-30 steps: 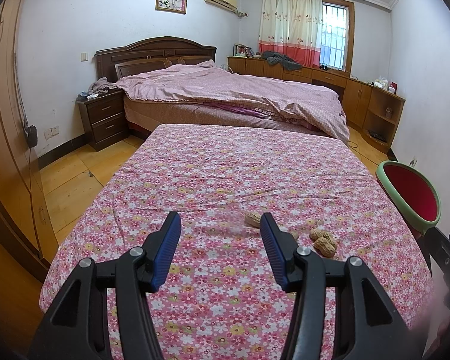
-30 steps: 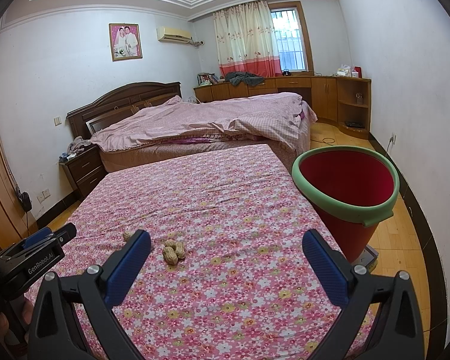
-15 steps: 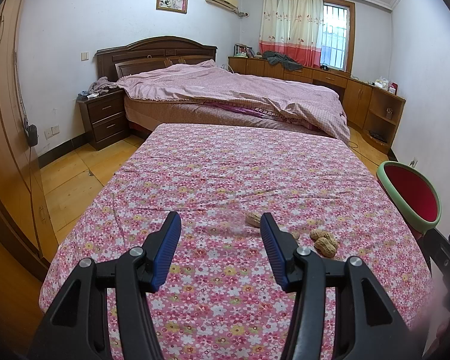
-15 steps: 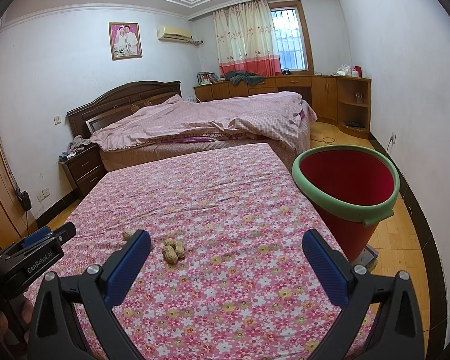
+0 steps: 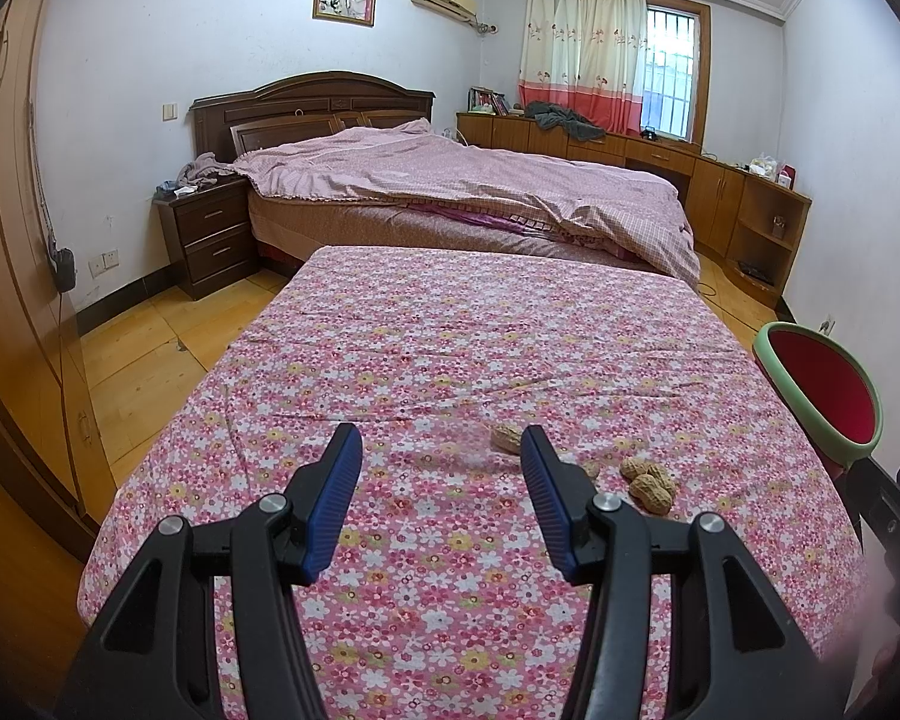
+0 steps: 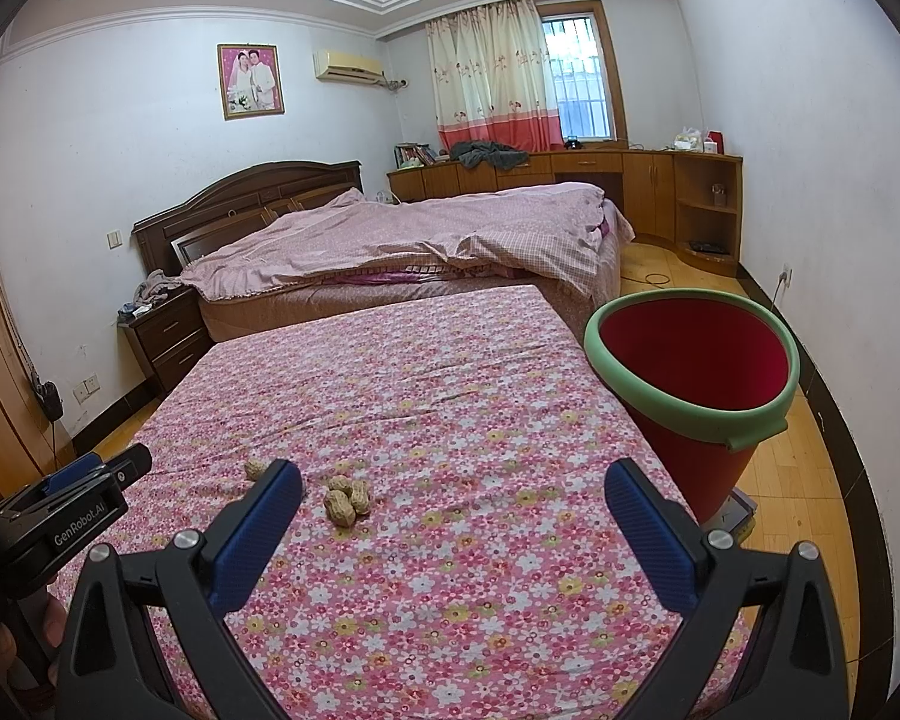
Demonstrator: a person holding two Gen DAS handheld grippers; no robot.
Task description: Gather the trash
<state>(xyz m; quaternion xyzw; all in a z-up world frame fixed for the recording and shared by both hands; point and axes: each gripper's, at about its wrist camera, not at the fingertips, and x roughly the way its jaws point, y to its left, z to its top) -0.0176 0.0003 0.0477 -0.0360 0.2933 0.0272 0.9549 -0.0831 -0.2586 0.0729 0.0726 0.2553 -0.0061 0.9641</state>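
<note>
Nothing is shifting between the earlier frames and this one: both grippers are staying in the same spots over the table, and the peanuts are lying where they were.

The long table draped in a pink floral cloth [image 6: 480,420] is filling the foreground in both views, with the bed under a pink checked quilt [image 6: 402,246] standing beyond its far end. A red bucket-shaped bin with a pale green rim [image 6: 693,360] is standing on the wooden floor just beside the table's right edge.

The left gripper [image 5: 441,489] is hovering above the near part of the cloth, its 2 blue-padded jaws parted and holding nothing. The right gripper [image 6: 450,525] is hovering likewise, its jaws spread wider and also gripping nothing; the left tool is showing at the left edge of the right wrist view.

The trash is sitting on the cloth: a cluster of 3 tan peanut shells [image 6: 347,498] is lying touching one another, ahead of the right gripper's left jaw. 1 single tan peanut shell [image 5: 506,438] is lying apart from that cluster, just ahead of the left gripper's right jaw.
</note>
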